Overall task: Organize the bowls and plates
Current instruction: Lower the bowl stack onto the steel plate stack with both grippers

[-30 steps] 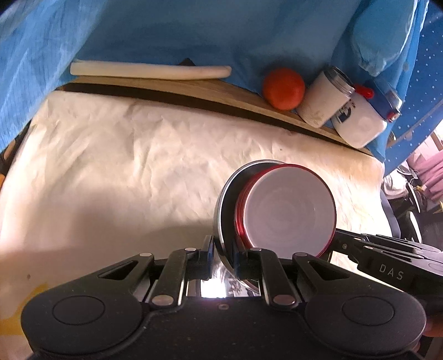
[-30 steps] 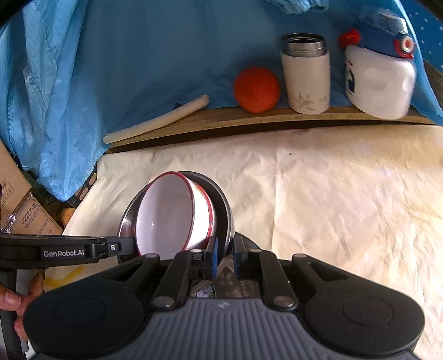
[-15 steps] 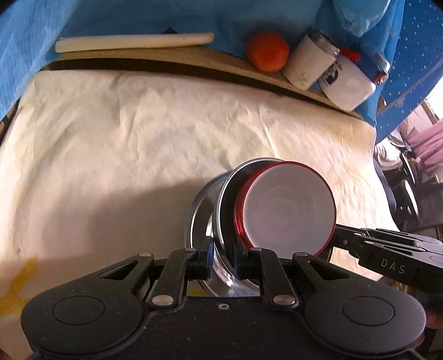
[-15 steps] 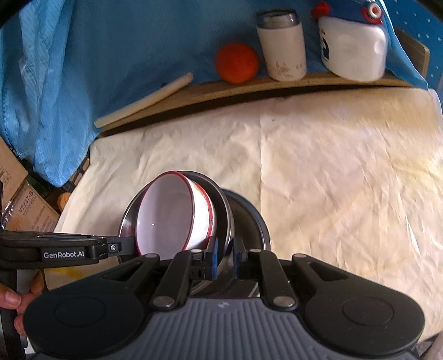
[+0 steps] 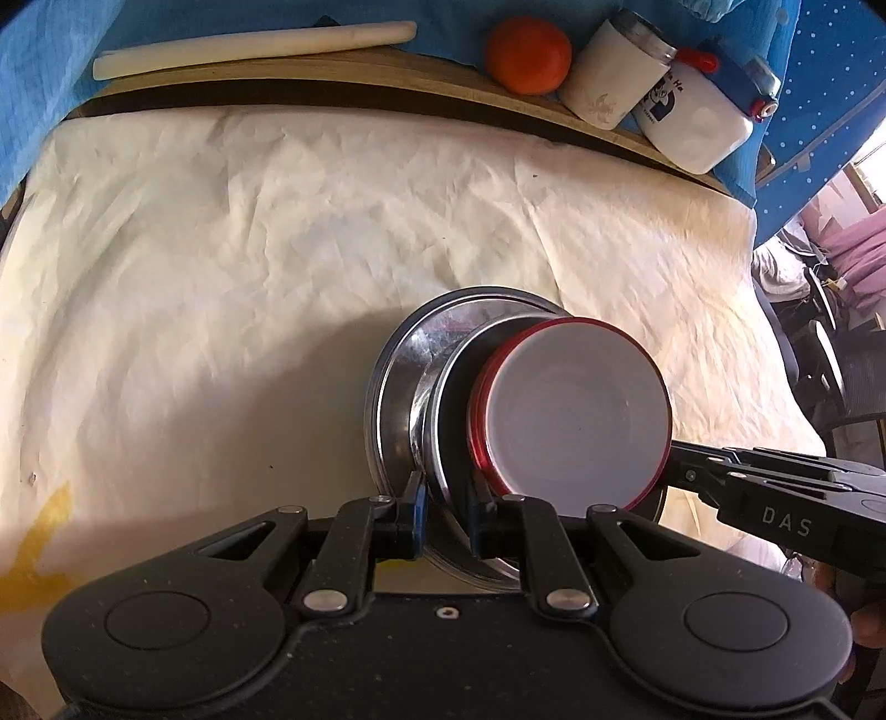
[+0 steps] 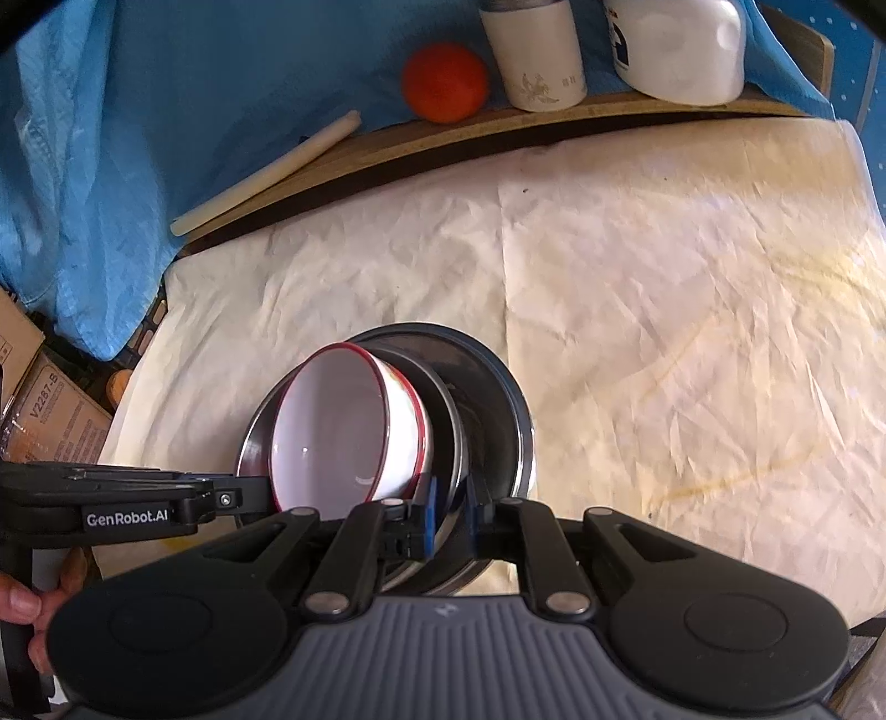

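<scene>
We hold the steel bowl (image 5: 443,443) with the red-rimmed bowl (image 5: 576,421) inside, both claws, left gripper (image 5: 446,512) and right gripper (image 6: 448,512), pinching its rim. Next we lower it into the steel plate (image 5: 398,376).

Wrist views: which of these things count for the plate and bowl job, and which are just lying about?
For the job:
- red-rimmed bowl
- steel bowl, gripped at its rim by the left gripper and right gripper
- steel plate underneath

Lying about:
- orange
- white flask
- blue-capped bottle
- white rod
- cardboard box

Left tool (image 5: 446,518): black linkage, silver rivets, blue pads; right tool (image 6: 448,512): ribbed grey housing.
</scene>
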`<state>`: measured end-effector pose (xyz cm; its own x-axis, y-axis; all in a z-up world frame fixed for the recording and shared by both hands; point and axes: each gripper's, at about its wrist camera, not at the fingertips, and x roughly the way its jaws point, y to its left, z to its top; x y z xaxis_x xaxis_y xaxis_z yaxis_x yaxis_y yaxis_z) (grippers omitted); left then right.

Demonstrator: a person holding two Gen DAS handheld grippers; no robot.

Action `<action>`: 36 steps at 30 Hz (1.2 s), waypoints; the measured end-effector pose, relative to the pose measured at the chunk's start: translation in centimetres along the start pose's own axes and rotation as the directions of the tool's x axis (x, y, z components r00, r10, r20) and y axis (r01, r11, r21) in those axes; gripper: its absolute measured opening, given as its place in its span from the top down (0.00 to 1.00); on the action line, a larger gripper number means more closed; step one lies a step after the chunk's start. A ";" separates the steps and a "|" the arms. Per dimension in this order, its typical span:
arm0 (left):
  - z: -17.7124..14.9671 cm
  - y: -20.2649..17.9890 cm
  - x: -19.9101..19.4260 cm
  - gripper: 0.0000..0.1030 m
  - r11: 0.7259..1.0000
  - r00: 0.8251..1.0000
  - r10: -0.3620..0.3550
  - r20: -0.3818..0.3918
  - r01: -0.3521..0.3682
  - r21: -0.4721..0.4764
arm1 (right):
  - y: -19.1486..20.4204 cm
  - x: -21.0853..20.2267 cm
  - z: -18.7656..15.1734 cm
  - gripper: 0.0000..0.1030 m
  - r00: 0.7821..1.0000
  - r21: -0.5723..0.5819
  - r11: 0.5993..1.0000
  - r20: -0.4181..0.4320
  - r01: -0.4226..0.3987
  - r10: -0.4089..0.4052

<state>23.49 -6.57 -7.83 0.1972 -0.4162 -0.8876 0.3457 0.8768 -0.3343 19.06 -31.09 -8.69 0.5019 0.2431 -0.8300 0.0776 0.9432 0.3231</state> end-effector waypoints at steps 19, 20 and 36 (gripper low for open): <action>0.4 -0.2 -0.1 0.85 1.000 1.000 0.022 0.007 -0.022 -0.010 | -0.1 0.6 0.6 0.89 1.000 -0.014 1.000 0.002 -0.010 0.010; 0.4 -0.2 -0.1 0.85 1.000 1.000 0.023 0.008 -0.023 -0.011 | -0.1 0.6 0.6 0.89 1.000 -0.015 1.000 0.002 -0.010 0.010; 0.6 -0.3 0.0 0.85 0.999 0.999 0.033 0.006 -0.033 -0.022 | 0.1 0.7 0.8 0.89 1.000 -0.016 1.000 0.000 -0.009 0.009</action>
<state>23.97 -6.93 -7.53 0.2137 -0.3885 -0.8963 0.3190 0.8950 -0.3119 20.09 -31.01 -8.90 0.5027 0.2514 -0.8271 0.0589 0.9446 0.3229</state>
